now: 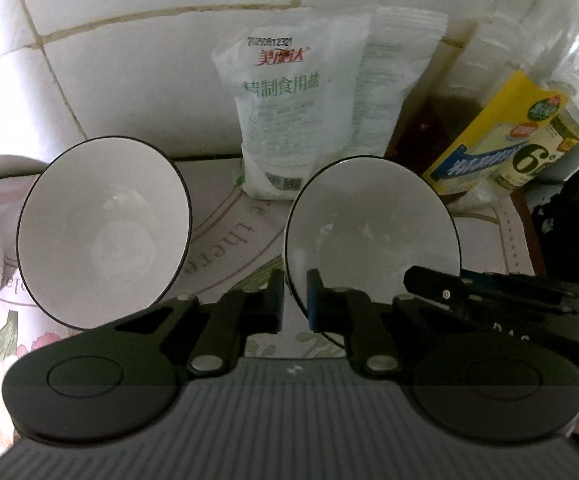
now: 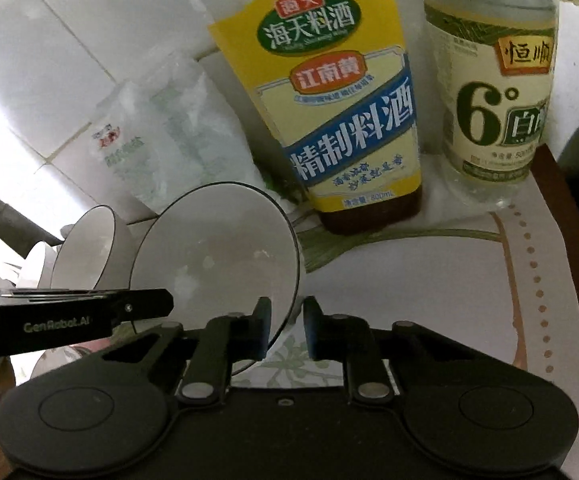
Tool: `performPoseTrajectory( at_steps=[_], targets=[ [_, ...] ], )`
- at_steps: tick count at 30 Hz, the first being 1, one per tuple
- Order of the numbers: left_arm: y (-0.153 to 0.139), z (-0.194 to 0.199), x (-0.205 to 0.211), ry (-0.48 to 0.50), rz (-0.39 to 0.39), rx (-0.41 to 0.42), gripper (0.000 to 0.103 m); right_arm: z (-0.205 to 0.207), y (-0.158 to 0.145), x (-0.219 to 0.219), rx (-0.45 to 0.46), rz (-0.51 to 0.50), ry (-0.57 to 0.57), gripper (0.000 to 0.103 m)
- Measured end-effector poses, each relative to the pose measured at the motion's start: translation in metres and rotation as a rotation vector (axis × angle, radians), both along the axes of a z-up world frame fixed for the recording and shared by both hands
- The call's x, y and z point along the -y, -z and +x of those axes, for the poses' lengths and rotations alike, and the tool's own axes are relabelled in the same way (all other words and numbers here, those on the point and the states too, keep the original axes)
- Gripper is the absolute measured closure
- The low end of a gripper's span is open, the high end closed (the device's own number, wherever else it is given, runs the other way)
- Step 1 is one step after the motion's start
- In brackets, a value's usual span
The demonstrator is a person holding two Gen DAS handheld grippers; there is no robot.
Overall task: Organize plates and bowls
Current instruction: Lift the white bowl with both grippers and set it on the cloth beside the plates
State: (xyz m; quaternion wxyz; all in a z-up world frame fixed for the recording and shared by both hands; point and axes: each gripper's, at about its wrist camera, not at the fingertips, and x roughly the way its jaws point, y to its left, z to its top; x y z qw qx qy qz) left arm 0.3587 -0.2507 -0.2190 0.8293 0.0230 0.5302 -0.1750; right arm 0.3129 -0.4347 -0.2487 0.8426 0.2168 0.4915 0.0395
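Note:
Two white bowls with dark rims sit on a floral tablecloth. In the left wrist view one bowl (image 1: 103,228) is at the left and another bowl (image 1: 371,236) is at centre right. My left gripper (image 1: 295,300) straddles the left rim of that centre-right bowl, jaws narrowly apart on either side of the rim. In the right wrist view my right gripper (image 2: 285,326) straddles the right rim of the same bowl (image 2: 217,256), jaws narrowly apart. The other bowl (image 2: 83,250) is behind at the left. Whether the pads press the rim is unclear.
A salt bag (image 1: 289,120) leans on the tiled wall. A yellow-labelled cooking wine bottle (image 2: 341,120) and a white vinegar bottle (image 2: 493,92) stand behind the bowl. The other gripper's body (image 2: 69,320) shows at the left. The table edge (image 2: 569,280) curves at the right.

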Motion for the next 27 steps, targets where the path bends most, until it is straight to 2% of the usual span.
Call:
performPoseTrajectory(
  at_steps=[6,12,17,27],
  targets=[
    [-0.004,-0.005,0.005,0.006,0.012,-0.018,0.093,-0.001,-0.007,-0.005,-0.047,-0.039,0.003,0.085],
    [-0.020,-0.020,0.007,0.033,0.007,-0.019,0.093,-0.015,-0.020,-0.011,-0.077,-0.067,0.004,0.085],
    [-0.036,-0.039,0.006,0.053,-0.006,-0.009,0.093,-0.031,-0.039,-0.009,-0.101,-0.077,0.024,0.085],
    [-0.065,-0.084,0.000,0.097,-0.010,-0.006,0.093,-0.073,-0.078,-0.016,-0.089,-0.123,0.029,0.085]
  ],
)
